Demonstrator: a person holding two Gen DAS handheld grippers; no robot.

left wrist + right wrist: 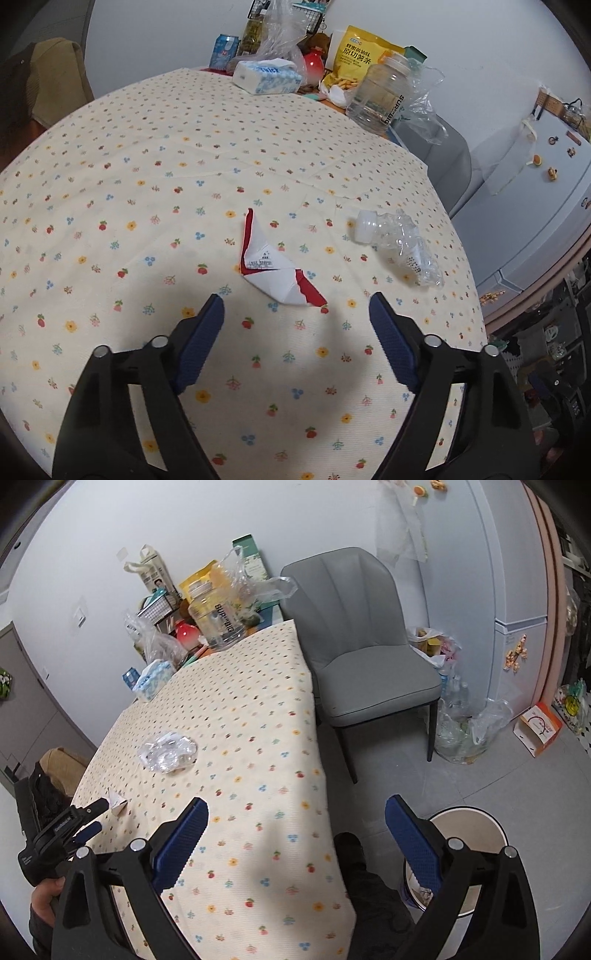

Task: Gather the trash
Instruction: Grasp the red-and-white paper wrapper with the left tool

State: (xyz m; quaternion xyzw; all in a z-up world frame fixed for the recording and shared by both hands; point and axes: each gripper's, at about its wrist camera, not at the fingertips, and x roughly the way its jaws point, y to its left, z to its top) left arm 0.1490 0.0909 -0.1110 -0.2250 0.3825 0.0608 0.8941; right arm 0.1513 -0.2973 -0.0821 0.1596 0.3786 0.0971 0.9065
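Observation:
A folded red and white paper wrapper (271, 269) lies on the flowered tablecloth (147, 206). My left gripper (296, 298) hovers open just short of it, its blue pads apart and touching nothing. To the wrapper's right lies a crushed clear plastic bottle (399, 240) with a white cap. The right wrist view shows the same bottle (168, 751), the wrapper (117, 800) and the left gripper (94, 816) beside it. My right gripper (295, 802) is open and empty over the table's near edge. A round bin (480, 816) with some trash inside stands on the floor below it.
At the table's far end stand a tissue pack (267, 75), a large clear jar (380, 96), a yellow snack bag (360, 51) and plastic bags. A grey chair (354, 642) sits beside the table, with filled bags (461, 727) on the floor. A dark-trousered leg (369, 886) is near the bin.

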